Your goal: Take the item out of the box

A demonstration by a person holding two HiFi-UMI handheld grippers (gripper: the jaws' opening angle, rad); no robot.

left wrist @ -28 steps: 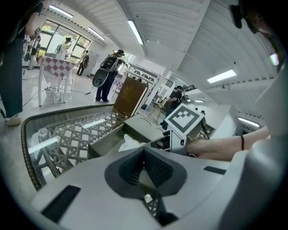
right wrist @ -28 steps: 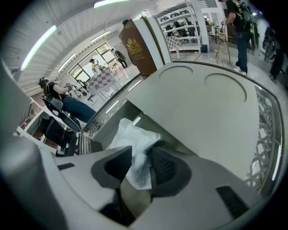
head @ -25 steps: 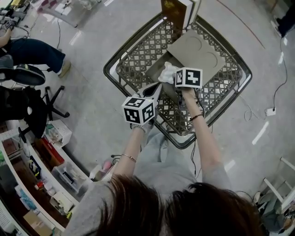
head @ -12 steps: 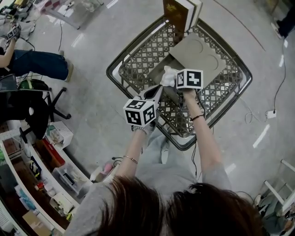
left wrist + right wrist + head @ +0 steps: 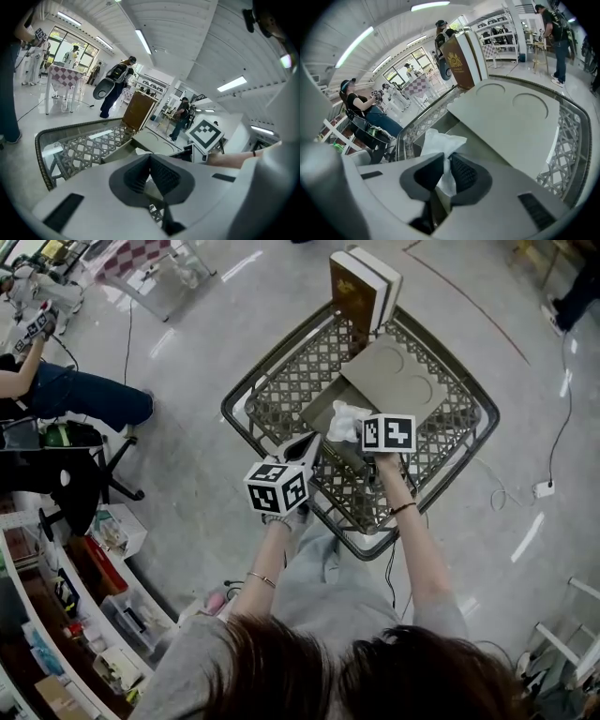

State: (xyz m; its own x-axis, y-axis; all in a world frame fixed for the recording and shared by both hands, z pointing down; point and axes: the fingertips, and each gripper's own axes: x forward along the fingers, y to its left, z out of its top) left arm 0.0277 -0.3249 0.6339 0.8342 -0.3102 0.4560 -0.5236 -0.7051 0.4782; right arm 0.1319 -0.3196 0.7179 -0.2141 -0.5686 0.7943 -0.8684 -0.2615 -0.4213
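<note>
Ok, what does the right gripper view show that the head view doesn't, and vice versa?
Only the right gripper view: the right gripper with its jaws closing, the pads pinching the white tissue between them. Only the head view: the left gripper, at the near edge of the box. Both: the open grey box, the upright brown book and the lattice table.
</note>
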